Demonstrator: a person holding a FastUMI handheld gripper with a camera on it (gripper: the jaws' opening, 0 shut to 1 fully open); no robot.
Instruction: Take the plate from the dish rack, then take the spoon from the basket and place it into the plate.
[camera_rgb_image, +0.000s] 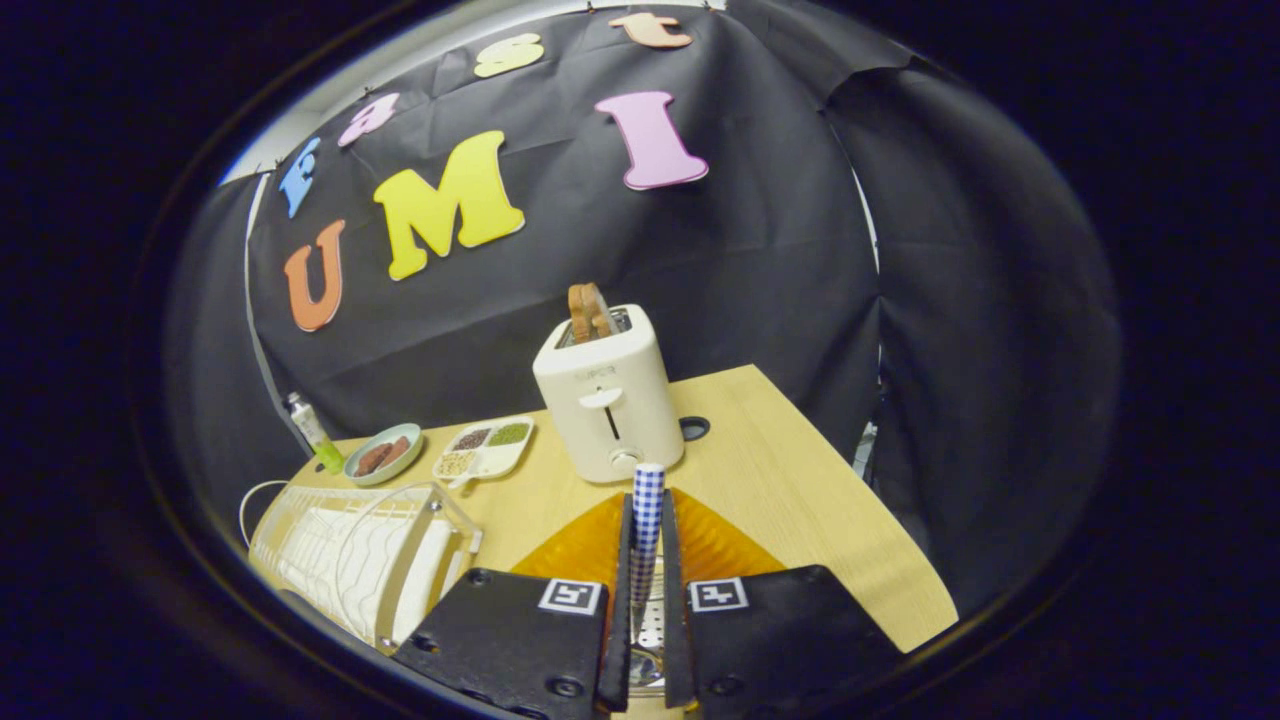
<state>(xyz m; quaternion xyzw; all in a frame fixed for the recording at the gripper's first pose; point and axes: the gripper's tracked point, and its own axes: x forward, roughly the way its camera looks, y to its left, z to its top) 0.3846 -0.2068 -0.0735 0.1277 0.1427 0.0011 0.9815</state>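
Your jaws are clenched on the spoon (647, 520), whose blue-and-white checked handle stands upright between the fingers, its metal end low between them. Under it lies the orange ribbed plate (590, 545) on the surface (800, 500). The toaster (608, 395) stands just beyond and the white rack (350, 550) sits off to the left.

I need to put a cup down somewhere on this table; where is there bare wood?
Bare wood lies right of the toaster and orange plate, out to the table edge. Crowded: dish rack, sectioned tray and small dish fill the far side. The gripper clamps the spoon above the plate.
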